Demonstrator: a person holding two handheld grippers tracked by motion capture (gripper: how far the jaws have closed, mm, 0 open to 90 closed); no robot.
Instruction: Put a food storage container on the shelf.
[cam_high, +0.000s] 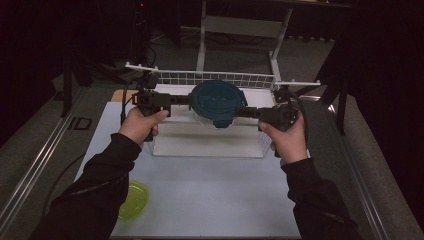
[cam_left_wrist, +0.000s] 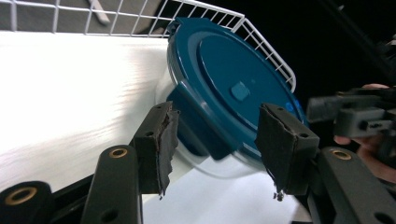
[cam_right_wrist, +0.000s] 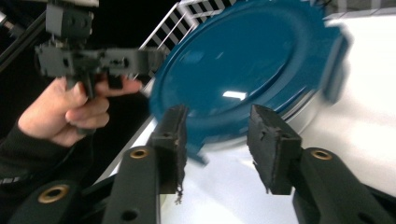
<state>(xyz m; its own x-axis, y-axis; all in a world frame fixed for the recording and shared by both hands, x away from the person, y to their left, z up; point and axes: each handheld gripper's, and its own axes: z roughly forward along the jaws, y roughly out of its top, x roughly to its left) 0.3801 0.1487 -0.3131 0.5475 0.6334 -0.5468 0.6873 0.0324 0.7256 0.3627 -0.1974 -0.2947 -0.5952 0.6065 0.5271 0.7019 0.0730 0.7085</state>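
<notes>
High view: both grippers (left (cam_high: 186, 100), right (cam_high: 240, 112)) spread wide, flanking container (cam_high: 217, 102) lid tabs.

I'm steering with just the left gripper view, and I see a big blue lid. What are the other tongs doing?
Observer: The right tongs have their jaws apart, one on each side of a flap on the blue lid, on the side opposite yours.
Operator: Is anything else on the table?
Observer: Yes. A yellow-green dish sits near the front left corner of the white table, right by the left sleeve.
Operator: What's under the lid?
Observer: From the high view, the lidded container is above a see-through box in the middle of the table.
</notes>
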